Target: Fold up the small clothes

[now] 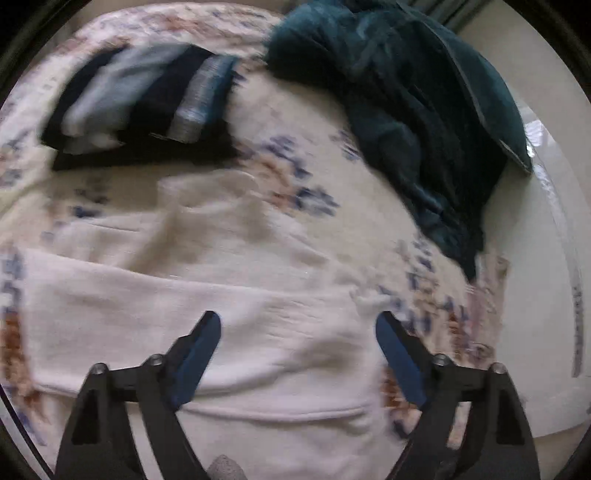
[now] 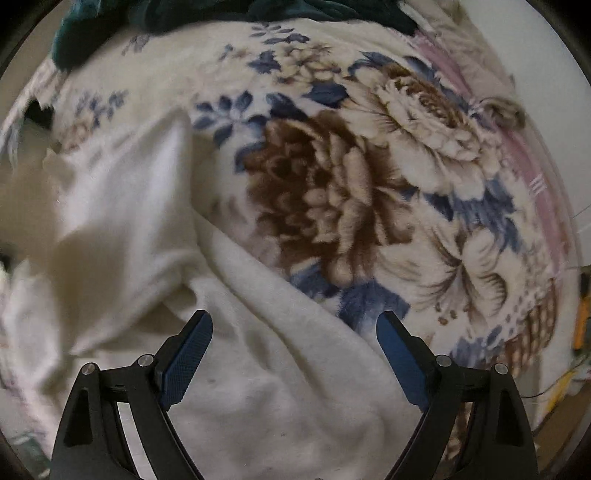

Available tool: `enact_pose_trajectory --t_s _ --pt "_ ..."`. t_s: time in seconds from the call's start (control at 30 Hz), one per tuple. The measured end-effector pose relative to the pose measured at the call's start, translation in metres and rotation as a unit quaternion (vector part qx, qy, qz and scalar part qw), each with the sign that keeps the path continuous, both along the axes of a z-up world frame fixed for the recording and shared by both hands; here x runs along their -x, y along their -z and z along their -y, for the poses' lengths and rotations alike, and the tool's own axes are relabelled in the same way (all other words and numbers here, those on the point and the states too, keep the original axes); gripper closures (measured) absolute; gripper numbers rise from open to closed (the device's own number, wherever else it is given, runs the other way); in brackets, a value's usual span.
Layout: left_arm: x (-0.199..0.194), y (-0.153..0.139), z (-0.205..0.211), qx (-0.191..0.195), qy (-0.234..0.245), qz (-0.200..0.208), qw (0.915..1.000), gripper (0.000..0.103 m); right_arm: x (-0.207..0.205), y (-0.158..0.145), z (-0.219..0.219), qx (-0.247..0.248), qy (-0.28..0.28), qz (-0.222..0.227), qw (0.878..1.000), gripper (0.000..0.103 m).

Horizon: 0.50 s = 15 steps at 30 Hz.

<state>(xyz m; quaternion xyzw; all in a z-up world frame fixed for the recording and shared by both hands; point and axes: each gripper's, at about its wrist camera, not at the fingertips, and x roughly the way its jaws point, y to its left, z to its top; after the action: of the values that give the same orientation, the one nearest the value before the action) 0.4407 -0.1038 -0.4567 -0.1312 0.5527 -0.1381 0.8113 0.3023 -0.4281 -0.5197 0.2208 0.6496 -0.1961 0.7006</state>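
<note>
A white garment [image 1: 207,325] lies spread on the floral blanket [image 1: 288,177], with a hem line running across near the bottom of the left wrist view. My left gripper [image 1: 297,325] hangs over it, open, nothing between its blue pads. In the right wrist view the same white garment [image 2: 258,369] lies rumpled, one part stretching up to the left. My right gripper [image 2: 295,325] points down over its edge, open and empty. A folded dark and light-blue stack [image 1: 147,107] sits at the far left of the blanket.
A heap of dark teal cloth [image 1: 406,103] lies at the blanket's far right, also seen as teal cloth [image 2: 221,14] at the top of the right wrist view. Beyond the blanket's right edge is pale floor [image 1: 524,295]. Yellow-orange items [image 2: 581,314] sit at the right border.
</note>
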Motion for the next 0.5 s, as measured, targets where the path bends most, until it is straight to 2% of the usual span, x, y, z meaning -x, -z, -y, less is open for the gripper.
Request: enact_pose_trajectory --t_s 0.07,0.13,0.2,0.3,0.4,0.43,0.47,0.5 --pt "0.003 -0.010 -0.041 -0.064 -0.029 0.026 0.9972 0.016 -0.008 -0.012 0.004 -0.039 0.006 0.028 0.999 0.011" --pt "0.010 -0.018 -0.088 -0.133 -0.068 0.043 0.9879 0.016 -0.020 -0.025 0.004 -0.075 0.008 0.061 0.995 0.011" --pt "0.016 -0.020 -0.129 -0.180 -0.106 0.041 0.9771 0.016 -0.040 -0.034 -0.003 -0.107 -0.001 0.086 0.990 0.011" --pt "0.024 -0.011 -0.190 -0.222 -0.163 0.010 0.9611 0.016 -0.079 -0.032 -0.018 -0.130 -0.019 0.101 0.986 0.011" --pt "0.032 0.000 -0.226 -0.235 -0.203 -0.013 0.9505 0.016 -0.117 -0.007 -0.036 -0.144 -0.031 0.089 0.985 0.011" --pt "0.035 0.004 -0.232 -0.237 -0.213 -0.017 0.9477 0.016 -0.133 0.009 -0.045 -0.149 -0.039 0.072 0.985 0.012" --pt "0.037 0.007 -0.240 -0.237 -0.223 -0.023 0.9455 0.016 -0.142 0.022 -0.049 -0.154 -0.043 0.059 0.985 0.026" --pt "0.038 0.011 -0.247 -0.235 -0.232 -0.029 0.9433 0.016 -0.150 0.034 -0.050 -0.163 -0.045 0.046 0.984 0.060"
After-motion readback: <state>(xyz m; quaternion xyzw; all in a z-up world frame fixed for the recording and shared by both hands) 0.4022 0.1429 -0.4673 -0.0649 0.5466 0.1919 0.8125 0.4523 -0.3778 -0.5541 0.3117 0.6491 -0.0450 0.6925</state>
